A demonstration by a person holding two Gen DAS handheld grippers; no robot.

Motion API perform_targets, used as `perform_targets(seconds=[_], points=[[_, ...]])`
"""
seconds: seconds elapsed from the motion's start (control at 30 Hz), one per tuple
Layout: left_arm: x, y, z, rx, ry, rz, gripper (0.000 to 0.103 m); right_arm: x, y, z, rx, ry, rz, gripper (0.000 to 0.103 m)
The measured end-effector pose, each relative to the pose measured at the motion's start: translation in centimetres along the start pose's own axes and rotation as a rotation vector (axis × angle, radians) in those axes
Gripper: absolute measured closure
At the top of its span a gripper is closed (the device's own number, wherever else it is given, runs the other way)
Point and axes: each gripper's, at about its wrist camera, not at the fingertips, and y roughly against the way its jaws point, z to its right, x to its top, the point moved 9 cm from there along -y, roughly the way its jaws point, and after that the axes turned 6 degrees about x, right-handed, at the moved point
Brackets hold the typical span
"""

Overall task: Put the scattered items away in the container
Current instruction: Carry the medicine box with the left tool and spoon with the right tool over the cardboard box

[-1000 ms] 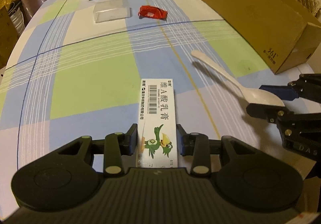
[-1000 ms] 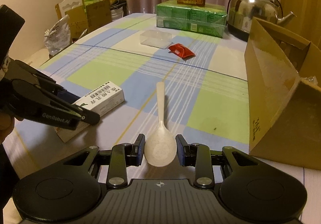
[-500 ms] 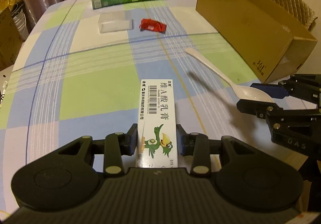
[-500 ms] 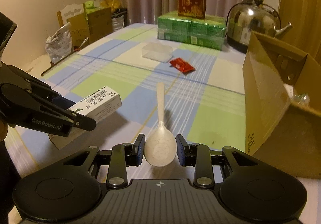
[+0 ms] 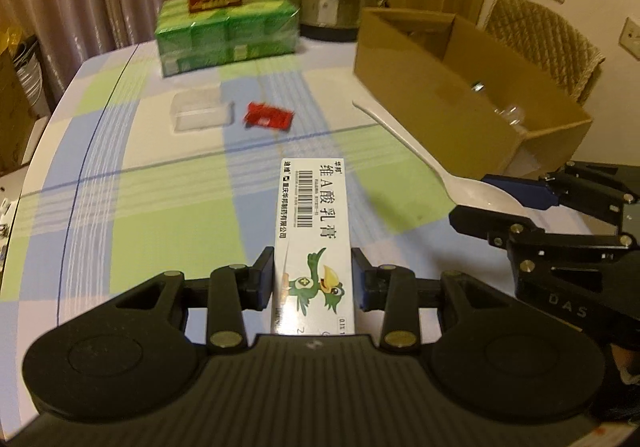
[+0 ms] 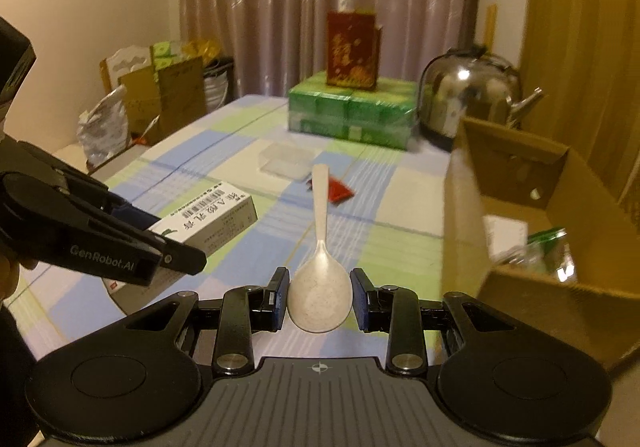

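A white ointment box (image 5: 314, 243) is pinched between the fingers of the left gripper (image 5: 314, 279). Its long side is pointed straight out past the fingertips, and it is held up off the checked tablecloth (image 5: 132, 207). The bowl of a white plastic spoon (image 6: 320, 287) is squeezed by the right gripper (image 6: 320, 297), with the handle pointed straight ahead. The cardboard box (image 6: 520, 247) is found ahead and to the right of both pairs of fingers, closer to the right gripper. Things already inside the box are shown best in the right view. A red packet (image 5: 267, 115) and a clear plastic box (image 5: 200, 113), well ahead of the left fingers, are seen clearly only in the left view.
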Motion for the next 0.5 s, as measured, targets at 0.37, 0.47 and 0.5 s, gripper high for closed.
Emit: perform_targets(seconds=[0.37, 0.47, 0.5], points=[[4.9, 0.6, 6.6, -0.095, -0.046, 0.068, 0.070, 2.7, 4.6, 7.1, -0.146, -0.045, 0.090, 0.073], [6.4, 0.5, 8.6, -0.125, -0.058, 0.089, 0.070, 3.0, 5.7, 9.3, -0.187, -0.062, 0.103, 0.073], [6.9, 0.5, 9.3, -0.136, -0.064, 0.096, 0.070, 3.1, 6.0, 10.0, -0.198, -0.068, 0.106, 0.073]])
